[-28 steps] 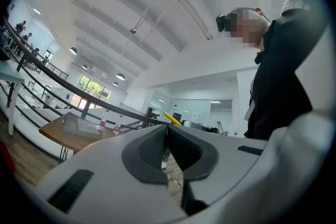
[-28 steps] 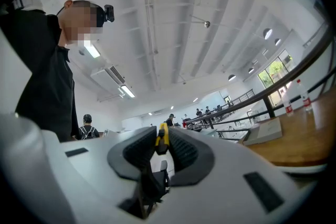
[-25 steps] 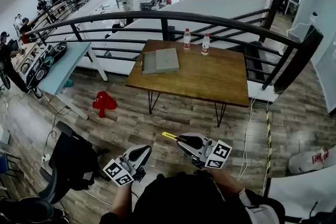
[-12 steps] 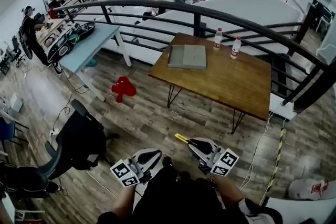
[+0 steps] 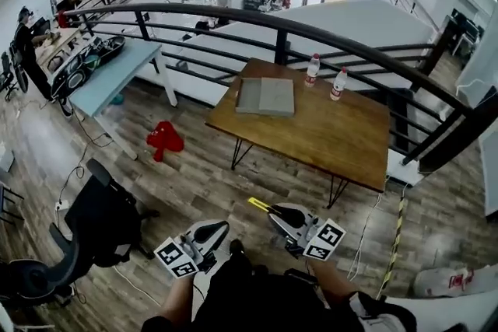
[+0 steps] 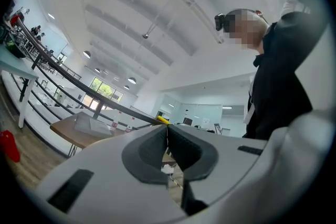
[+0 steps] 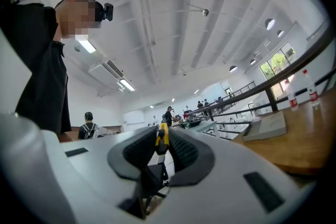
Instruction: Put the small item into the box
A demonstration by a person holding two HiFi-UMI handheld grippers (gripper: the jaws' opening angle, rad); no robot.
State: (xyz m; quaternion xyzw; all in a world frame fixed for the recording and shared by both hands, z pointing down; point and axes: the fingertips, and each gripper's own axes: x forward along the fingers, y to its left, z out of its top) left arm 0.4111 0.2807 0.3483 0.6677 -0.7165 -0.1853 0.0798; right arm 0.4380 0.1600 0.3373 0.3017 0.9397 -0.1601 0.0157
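- Right gripper [image 7: 161, 132]: clenching the small yellow item [image 7: 161, 141], whose end is poking out ahead of the jaws; judged to be carrying it toward the box.
- Left gripper [image 6: 167, 132]: jaws pressing together on nothing, hanging just left of the right gripper, apparently idling while the other is carrying.
- Wooden table [image 5: 327, 132]: standing well ahead of both grippers, out of reach.
- Grey box [image 5: 265, 96]: lying on the table's far-left part, waiting for the item.
- Two bottles [image 5: 312, 70]: standing just right of the box.
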